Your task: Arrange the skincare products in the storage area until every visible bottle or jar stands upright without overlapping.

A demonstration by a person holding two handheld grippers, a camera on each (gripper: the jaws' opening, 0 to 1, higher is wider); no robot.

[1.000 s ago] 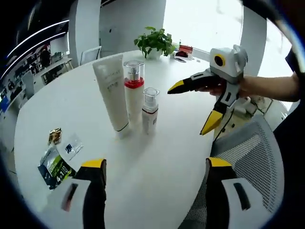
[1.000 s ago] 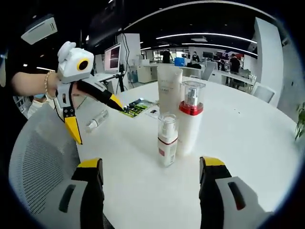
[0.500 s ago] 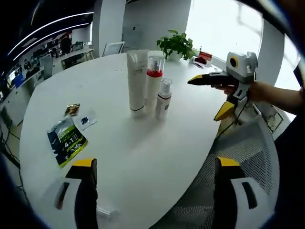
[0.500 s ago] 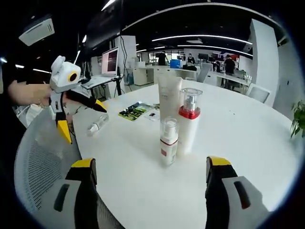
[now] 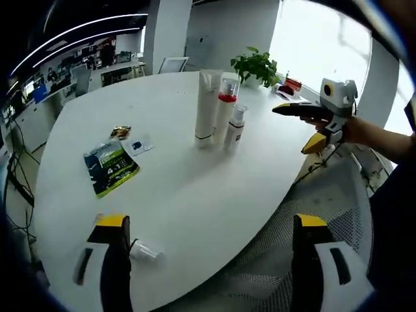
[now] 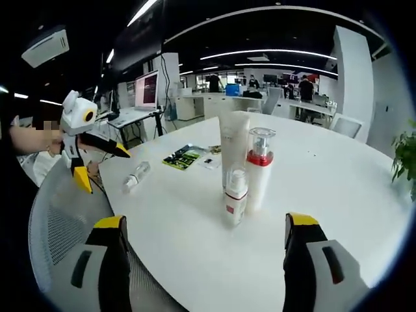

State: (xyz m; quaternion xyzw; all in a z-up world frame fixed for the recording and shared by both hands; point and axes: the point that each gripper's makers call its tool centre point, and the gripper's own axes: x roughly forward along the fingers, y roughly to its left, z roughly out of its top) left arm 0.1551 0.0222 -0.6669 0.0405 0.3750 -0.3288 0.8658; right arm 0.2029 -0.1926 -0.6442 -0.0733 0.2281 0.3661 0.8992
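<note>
Three products stand upright in a tight row on the white round table (image 5: 182, 195): a tall white tube (image 5: 207, 107) (image 6: 234, 140), a pump bottle with a red collar (image 5: 225, 114) (image 6: 259, 169) and a small spray bottle (image 5: 235, 129) (image 6: 235, 198). A small clear bottle (image 5: 144, 250) (image 6: 135, 174) lies on its side near the table edge. My left gripper (image 5: 211, 221) (image 6: 104, 169) is open and empty, back from the table edge beside the lying bottle. My right gripper (image 6: 205, 221) (image 5: 292, 129) is open and empty too, off the table's other side.
A green sachet (image 5: 110, 167) (image 6: 180, 157) and small packets (image 5: 138, 145) lie flat on the table. A grey mesh chair (image 5: 312, 201) (image 6: 58, 227) stands at the table edge between the grippers. A potted plant (image 5: 257, 65) sits at the far side. Office desks stand behind.
Both grippers have drawn back from the three standing products, which look smaller now. The lying clear bottle has come fully into the left gripper view. The products themselves have not moved.
</note>
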